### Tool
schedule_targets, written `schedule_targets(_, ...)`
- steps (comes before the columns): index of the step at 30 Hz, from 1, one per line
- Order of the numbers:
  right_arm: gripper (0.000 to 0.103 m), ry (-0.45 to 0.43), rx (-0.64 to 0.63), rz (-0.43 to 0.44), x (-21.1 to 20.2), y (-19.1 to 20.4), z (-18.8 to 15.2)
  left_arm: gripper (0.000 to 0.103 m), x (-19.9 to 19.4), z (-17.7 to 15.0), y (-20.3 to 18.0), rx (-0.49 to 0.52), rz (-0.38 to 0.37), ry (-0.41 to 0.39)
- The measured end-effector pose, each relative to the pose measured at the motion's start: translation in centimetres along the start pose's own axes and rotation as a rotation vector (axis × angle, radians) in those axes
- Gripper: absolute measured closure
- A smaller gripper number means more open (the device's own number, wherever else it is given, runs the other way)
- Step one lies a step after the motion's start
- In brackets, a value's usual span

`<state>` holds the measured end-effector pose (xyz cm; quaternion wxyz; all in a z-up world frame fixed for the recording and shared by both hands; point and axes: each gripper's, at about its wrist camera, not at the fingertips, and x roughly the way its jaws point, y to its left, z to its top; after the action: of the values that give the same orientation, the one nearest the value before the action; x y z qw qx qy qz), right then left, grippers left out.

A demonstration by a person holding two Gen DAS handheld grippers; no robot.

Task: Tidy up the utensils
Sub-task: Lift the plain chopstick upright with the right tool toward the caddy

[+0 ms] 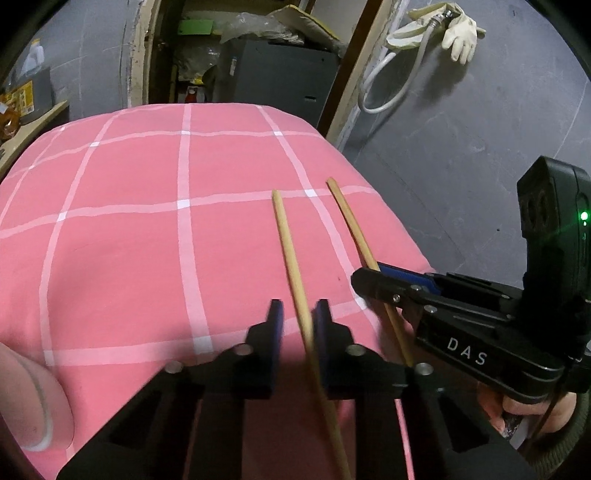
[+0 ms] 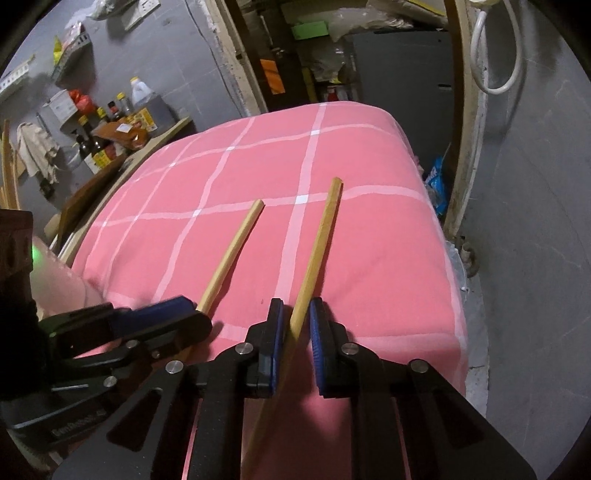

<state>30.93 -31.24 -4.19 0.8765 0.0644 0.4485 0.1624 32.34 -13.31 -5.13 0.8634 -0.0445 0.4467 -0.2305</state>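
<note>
The left wrist view shows the left gripper [image 1: 297, 317] pointing down over a pink checked cloth [image 1: 147, 240], its blue-padded jaws drawn in narrow around a pale wooden chopstick [image 1: 291, 254]. The stick runs between the pads and lies against the right-hand one; a small gap seems to remain on the other side, so a firm pinch is not certain from this angle, though the jaws are close to fully drawn in. No earlier picture is given to compare. To the right, the right gripper [image 1: 373, 277] reaches in from the side and clamps a second chopstick [image 1: 351, 225], which lies nearly parallel to the first, well apart from it. In the right wrist view the right gripper [image 2: 296, 321] has its jaws narrow on that second chopstick [image 2: 321, 240], the stick passing between the pads. The left gripper [image 2: 192, 314] enters from the left, closed on the first chopstick [image 2: 236, 251]. Both far ends rest on the cloth [image 2: 369, 258]. A white glove [image 1: 460, 31] hangs on the grey wall behind.
</note>
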Motion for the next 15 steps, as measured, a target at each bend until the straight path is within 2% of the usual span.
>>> schedule_targets(2, 0.095, -0.021, 0.043, 0.014, -0.3, -0.4, -0.2, 0.096, -0.1, -0.2, -0.2, 0.005, 0.006, -0.001)
schedule_targets(15, 0.098, -0.074, 0.153, 0.116, -2.2, -0.3, -2.2, 0.098, -1.7, -2.1, 0.1, -0.017, 0.031, -0.013)
